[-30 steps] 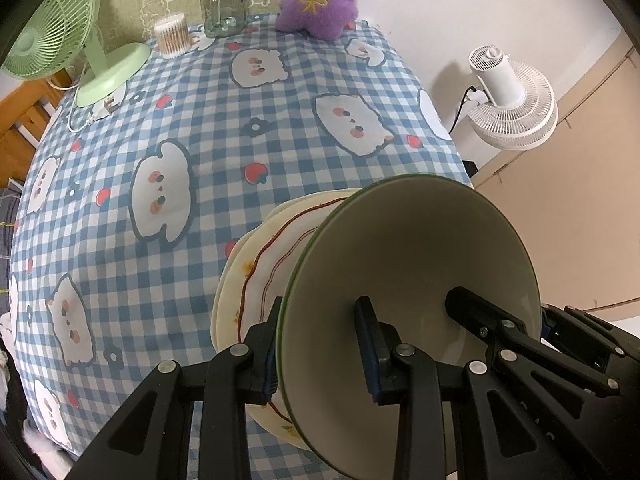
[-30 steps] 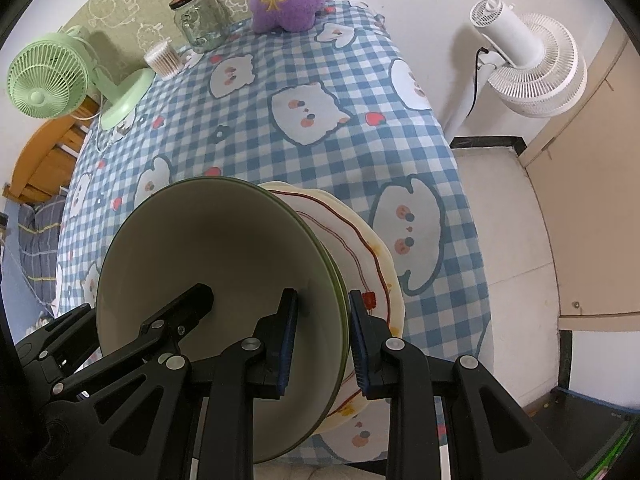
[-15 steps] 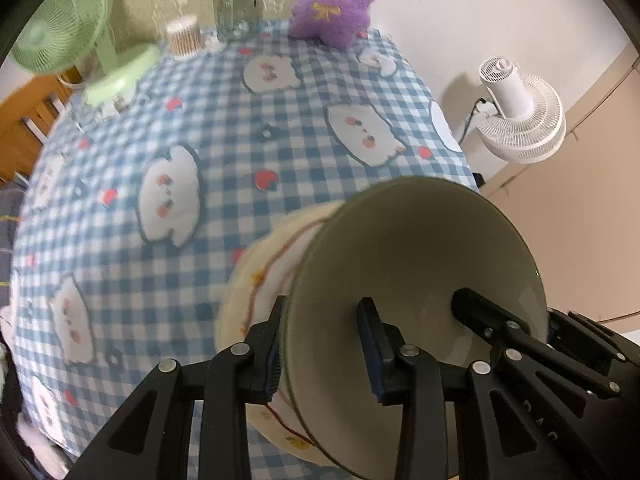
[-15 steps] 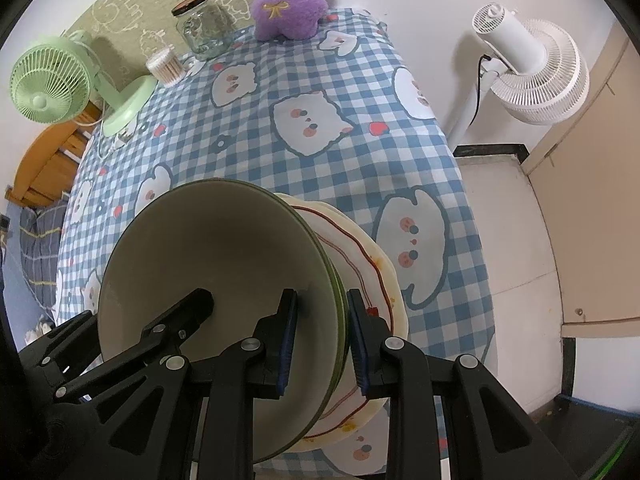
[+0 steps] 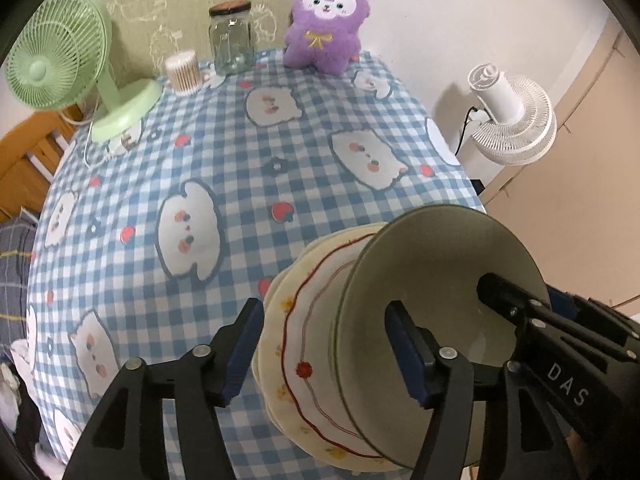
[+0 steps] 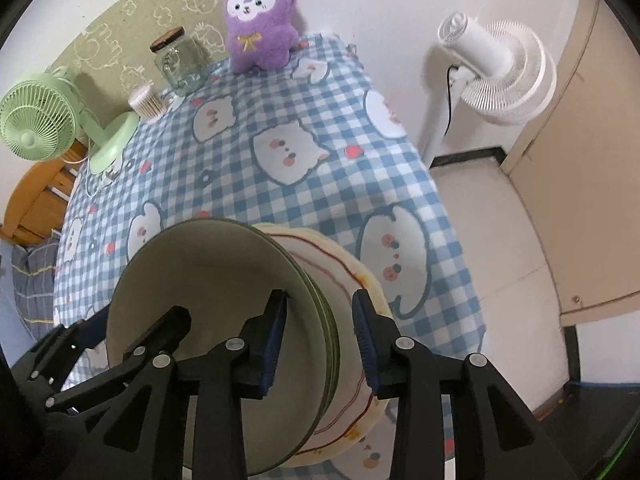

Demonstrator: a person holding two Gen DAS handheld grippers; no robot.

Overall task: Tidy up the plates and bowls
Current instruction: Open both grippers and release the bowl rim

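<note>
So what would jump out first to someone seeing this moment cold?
The green-rimmed bowl looms in the foreground on a stack of cream plates at the near edge of the blue checked tablecloth. The left claw and right claw each straddle its rim. Next comes the purple plush toy at the far edge, beside a glass jar.

a green-rimmed cream bowl (image 5: 436, 280) sits on a scalloped cream plate (image 5: 304, 344) with red trim at the table's near edge.

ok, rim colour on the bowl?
Thin dark green line around the bowl rim, cream inside; clearest in the left wrist view.
</note>
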